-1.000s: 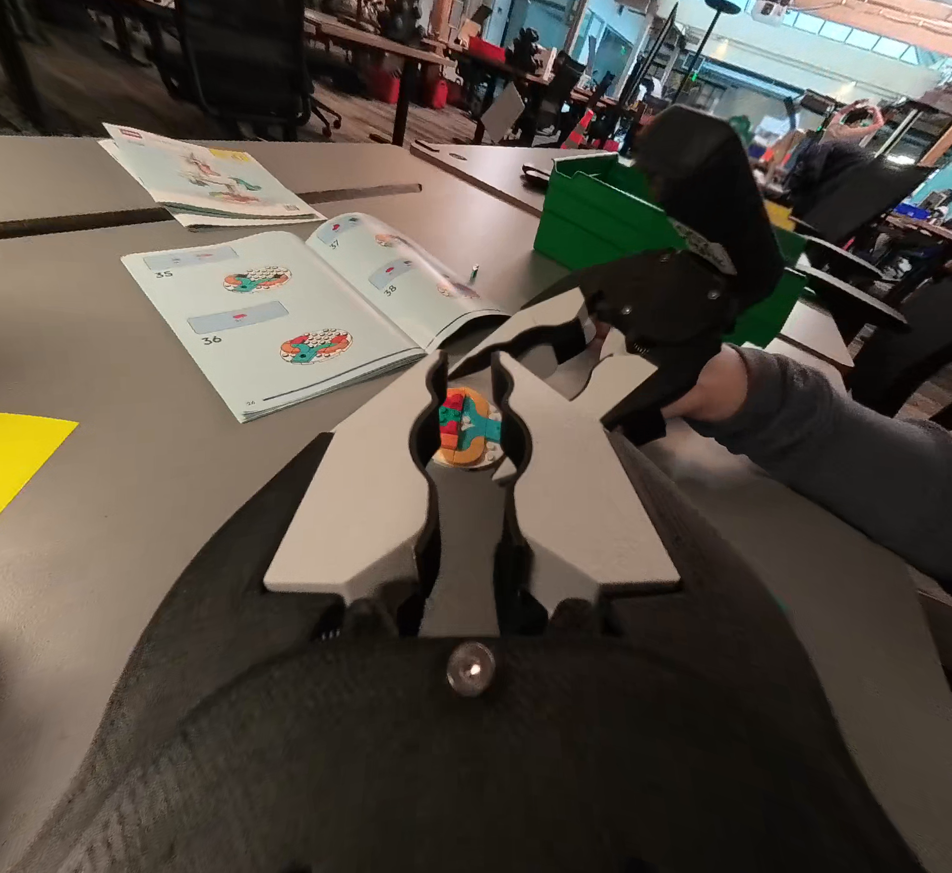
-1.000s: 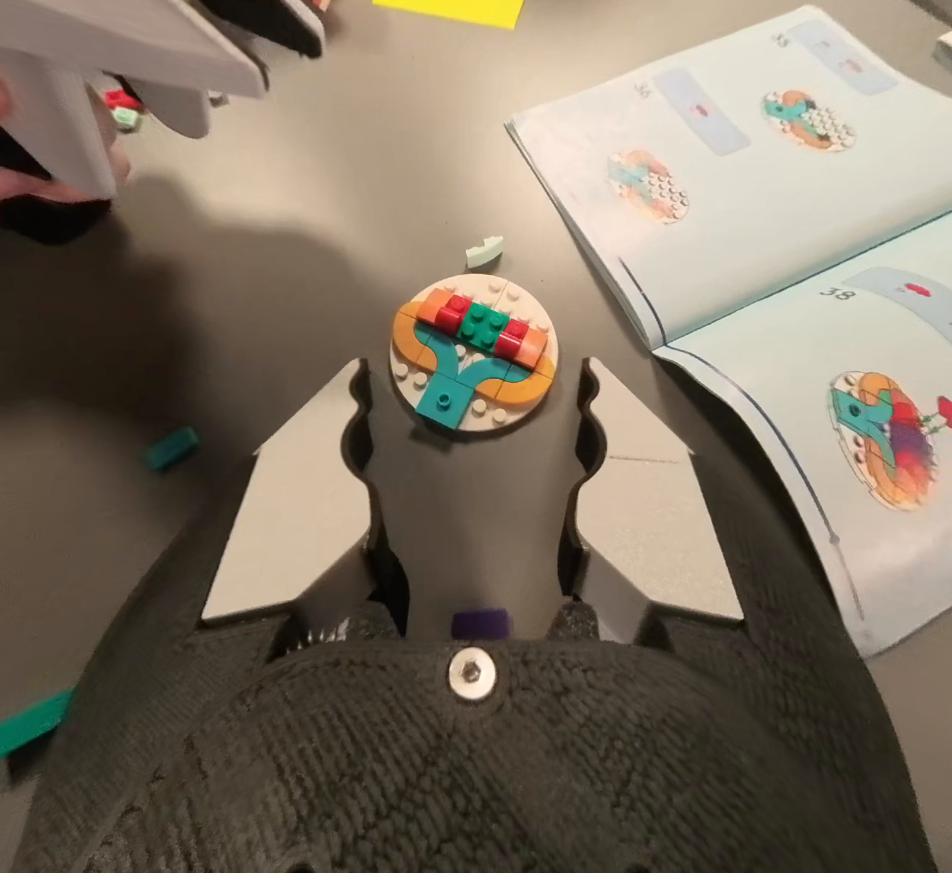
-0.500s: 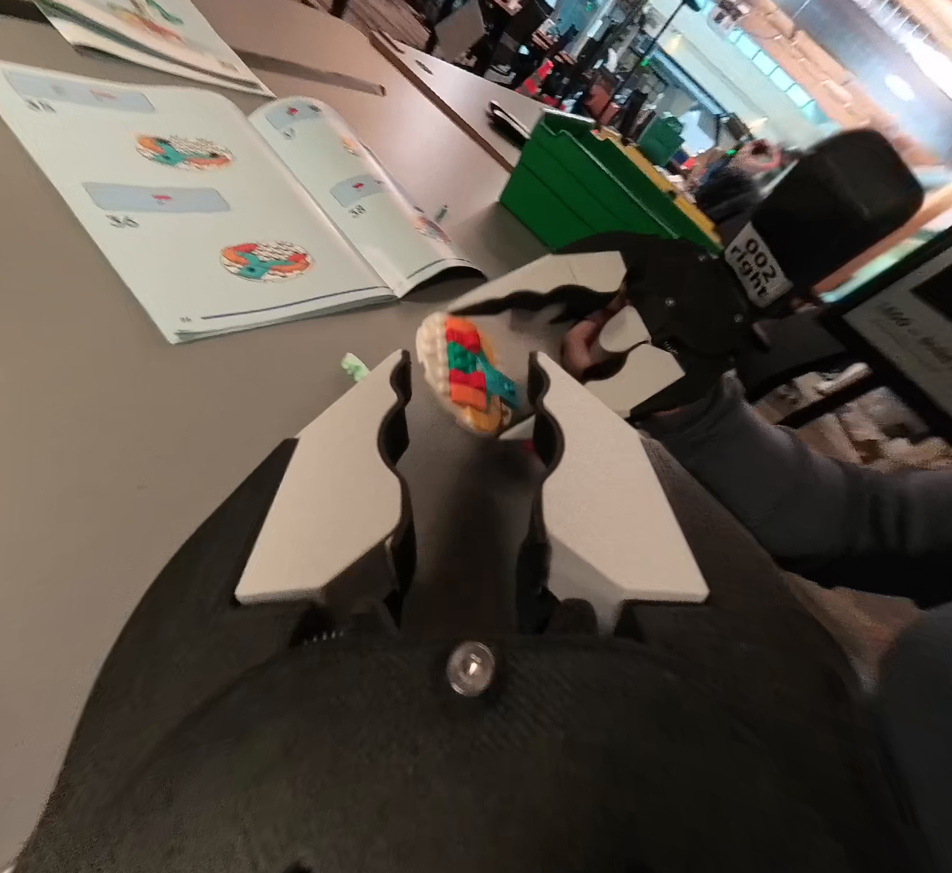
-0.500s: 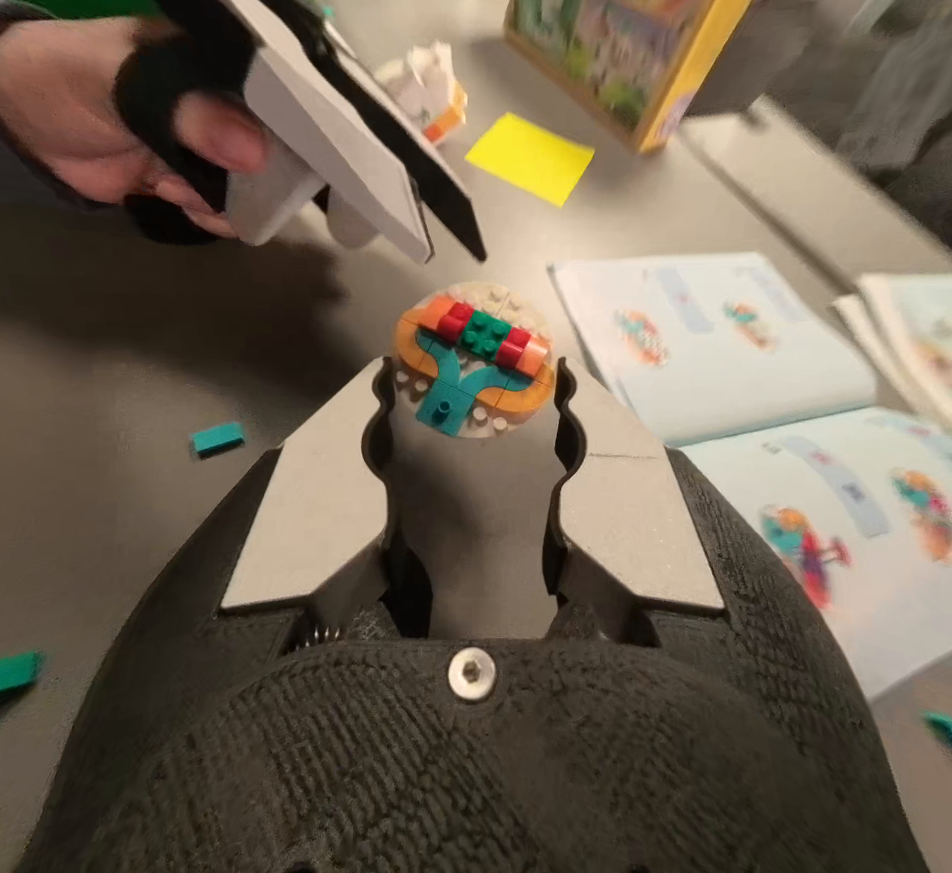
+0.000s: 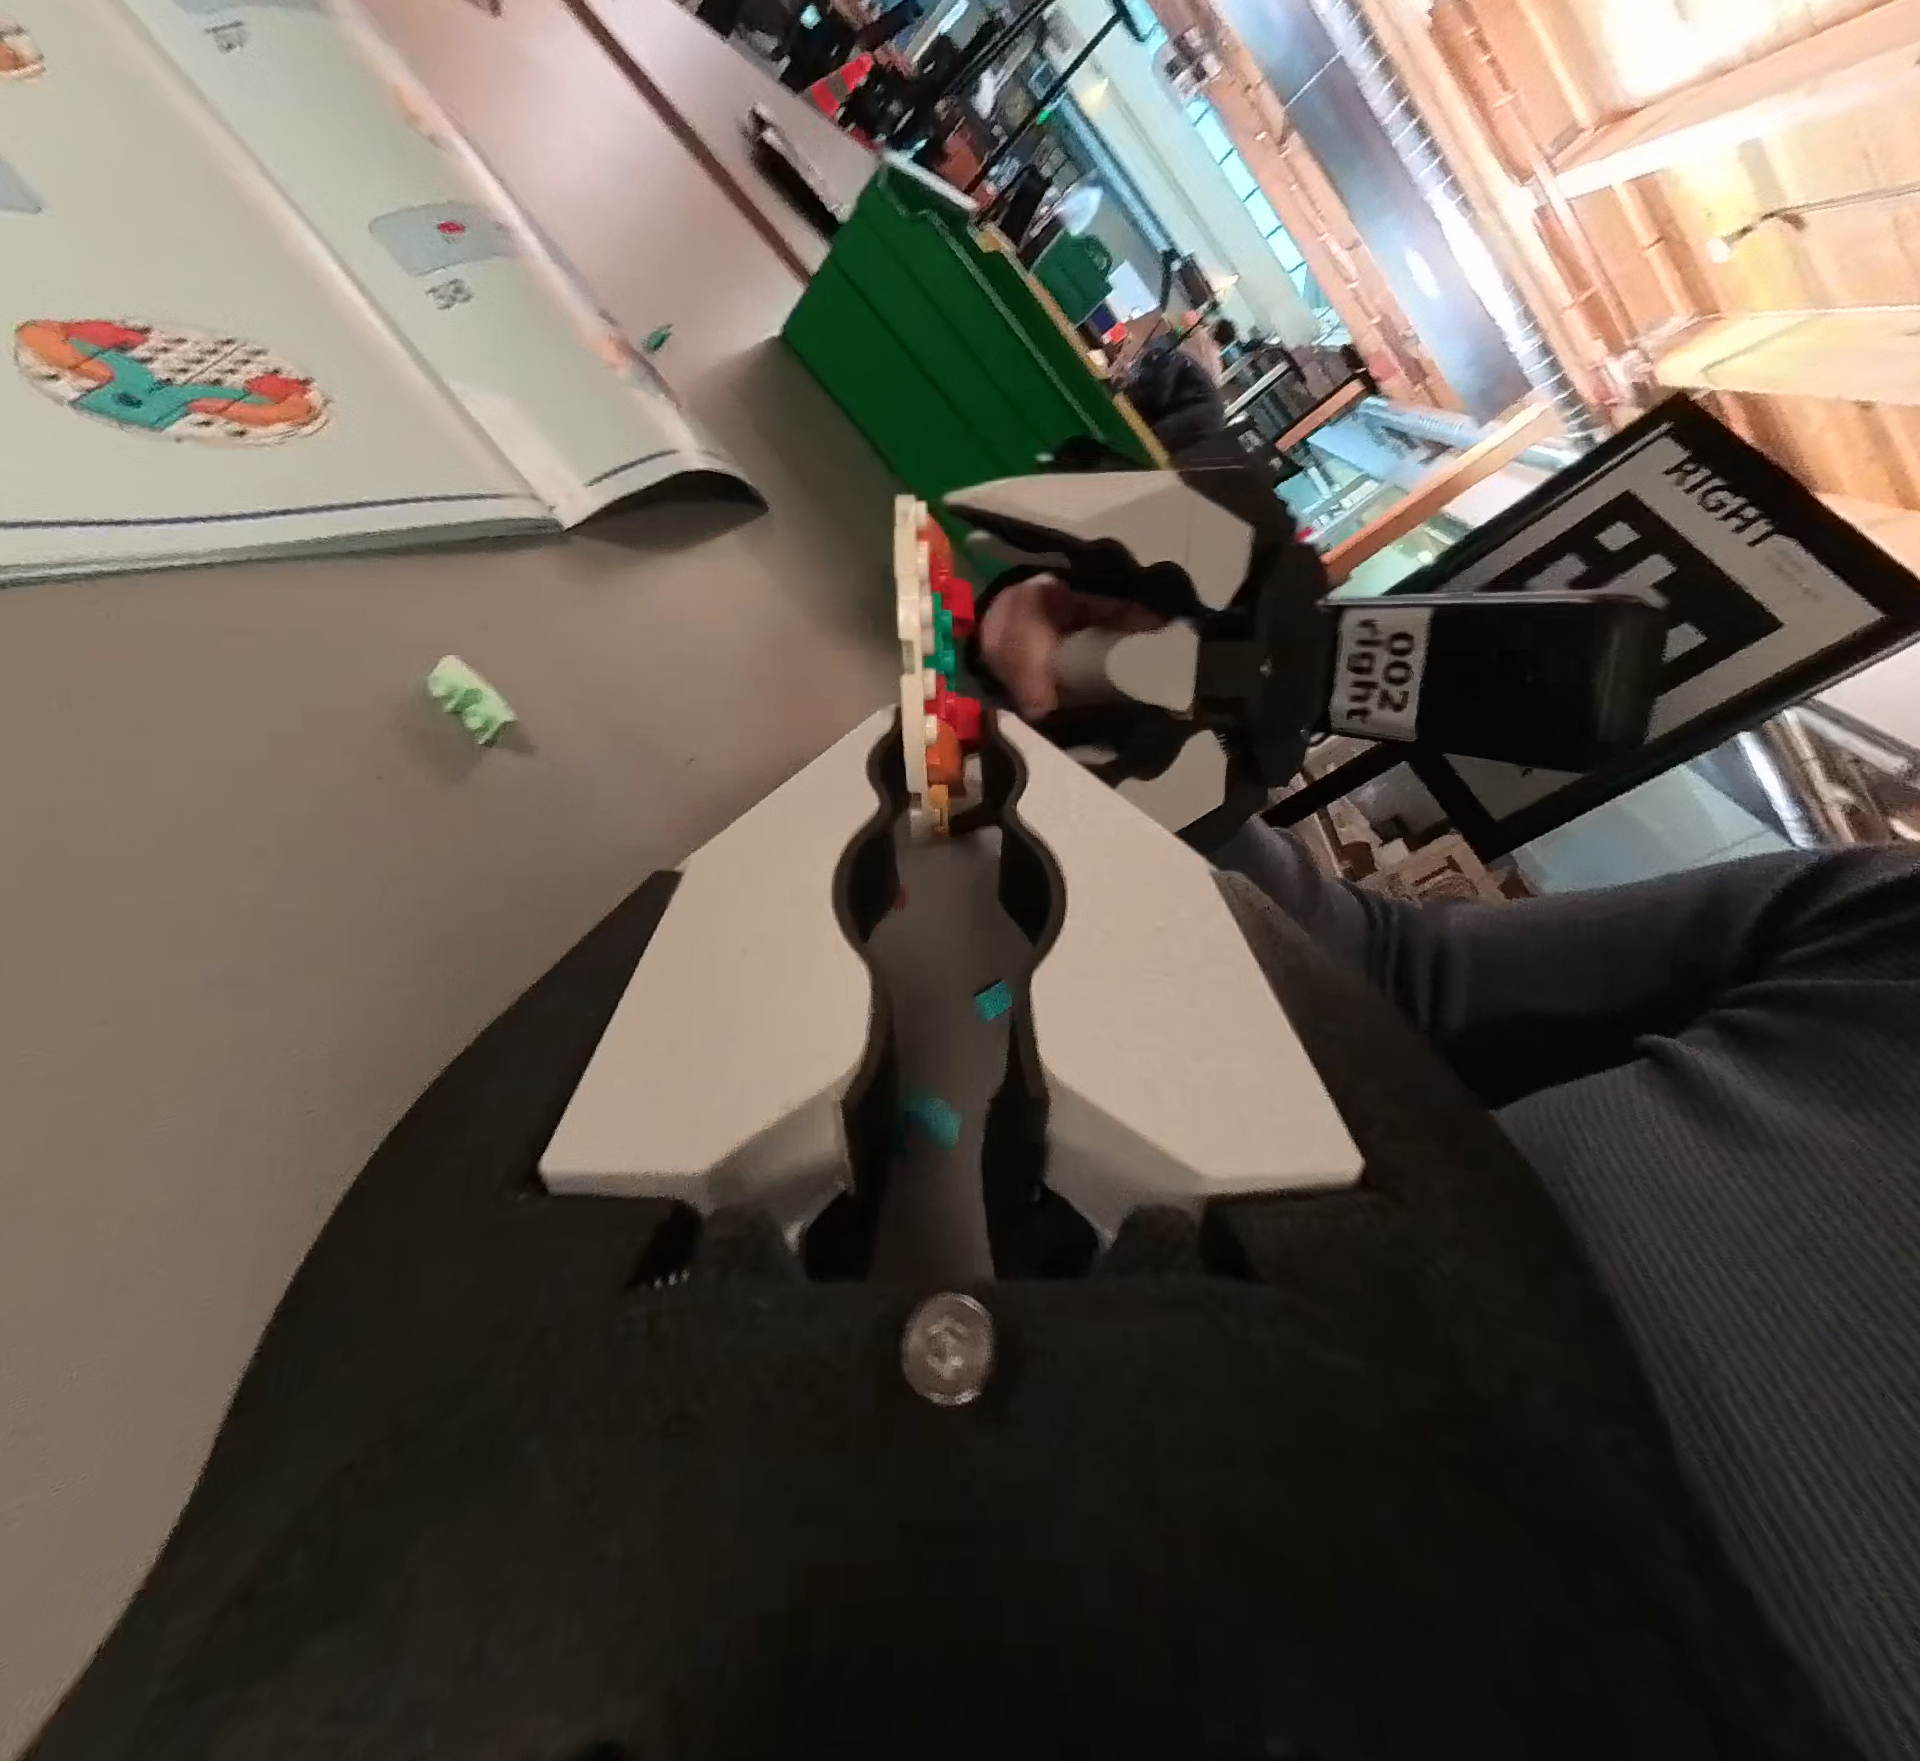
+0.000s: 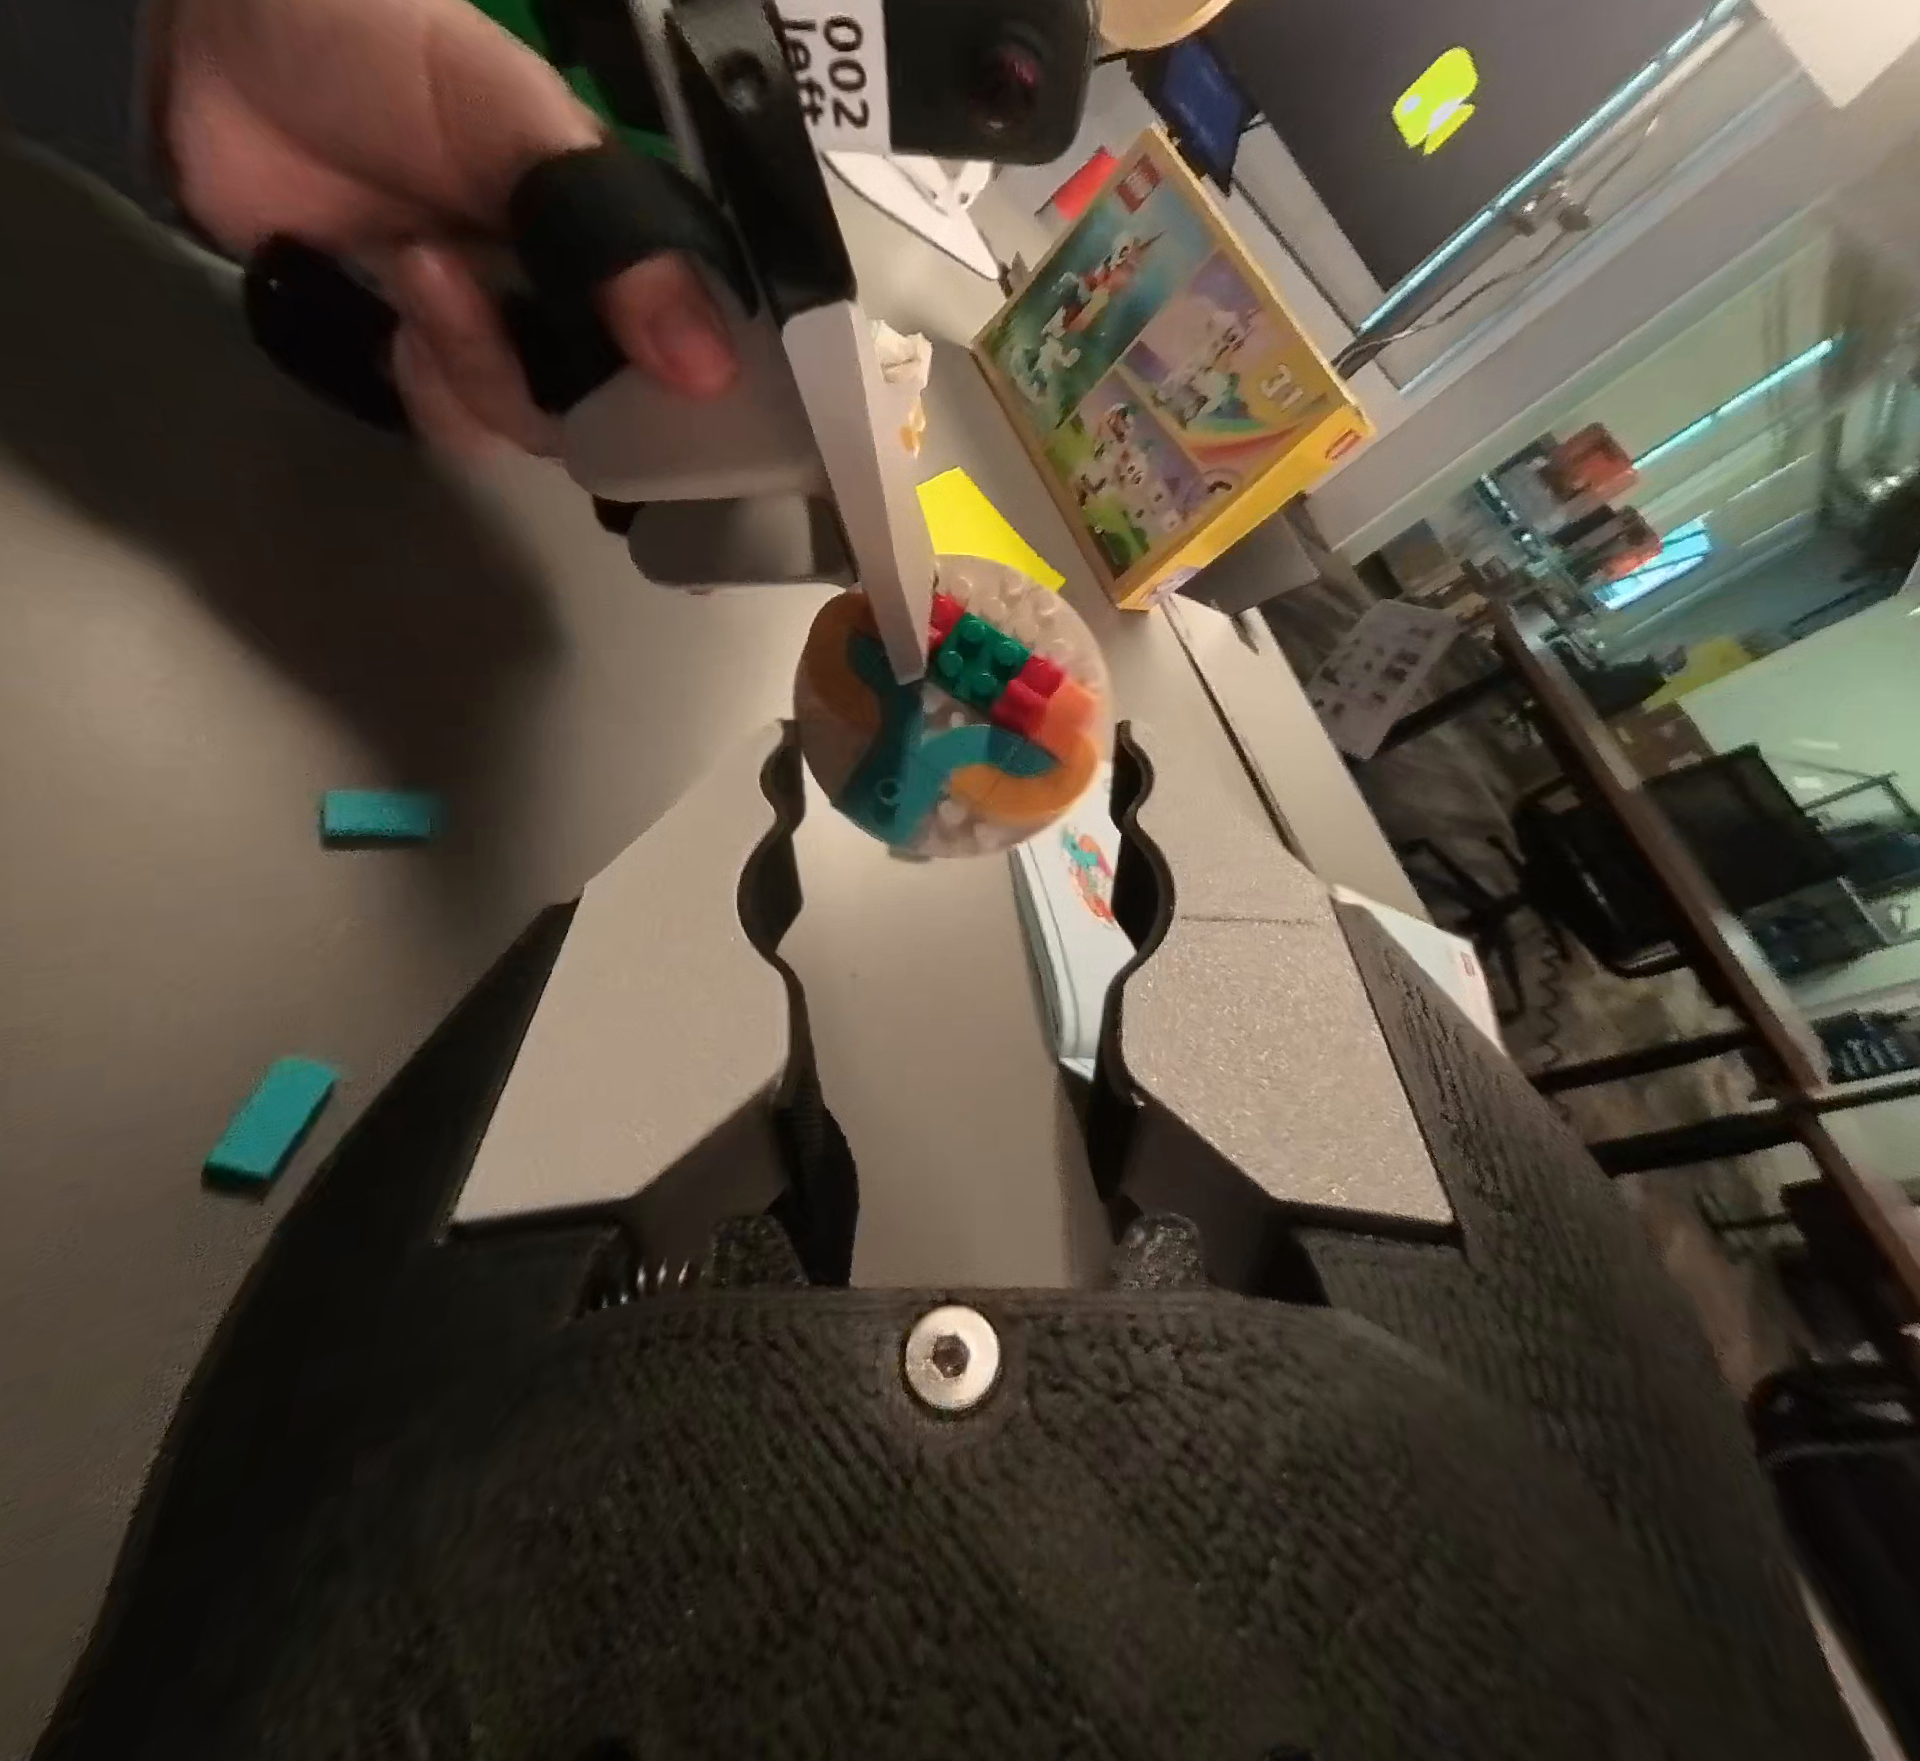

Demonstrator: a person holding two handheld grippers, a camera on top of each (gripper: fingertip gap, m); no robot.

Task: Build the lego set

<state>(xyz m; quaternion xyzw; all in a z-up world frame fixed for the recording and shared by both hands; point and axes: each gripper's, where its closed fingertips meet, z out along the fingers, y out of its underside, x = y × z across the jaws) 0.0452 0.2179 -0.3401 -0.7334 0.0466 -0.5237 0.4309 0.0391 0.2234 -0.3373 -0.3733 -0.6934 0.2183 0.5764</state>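
Note:
A round white Lego plate [image 6: 966, 776] carries orange, teal, red and green bricks. It is up off the grey table, and in the left wrist view it shows edge-on [image 5: 914, 631]. My left gripper [image 5: 940, 755] is shut on it, one finger on the back and one on the brick side. In the right wrist view that gripper [image 6: 894, 610] reaches down onto the plate's face. My right gripper [image 6: 954, 745] holds the plate by its rim between its fingertips. The right gripper also shows in the left wrist view [image 5: 1091, 558], behind the plate.
An open instruction booklet [image 5: 260, 309] lies on the table at the left. A mint green piece [image 5: 470, 701] lies near it. Two teal tiles [image 6: 374, 816] [image 6: 270, 1124] lie loose. A green bin [image 5: 935, 340], a Lego box [image 6: 1164, 402] and a yellow note [image 6: 966, 516] stand farther off. Less than 4 cm separates the two grippers' tips.
The right gripper closed on the plate's rim and lifted it off the table. The left gripper swung around the raised plate and shut on its faces. Both views have tilted.

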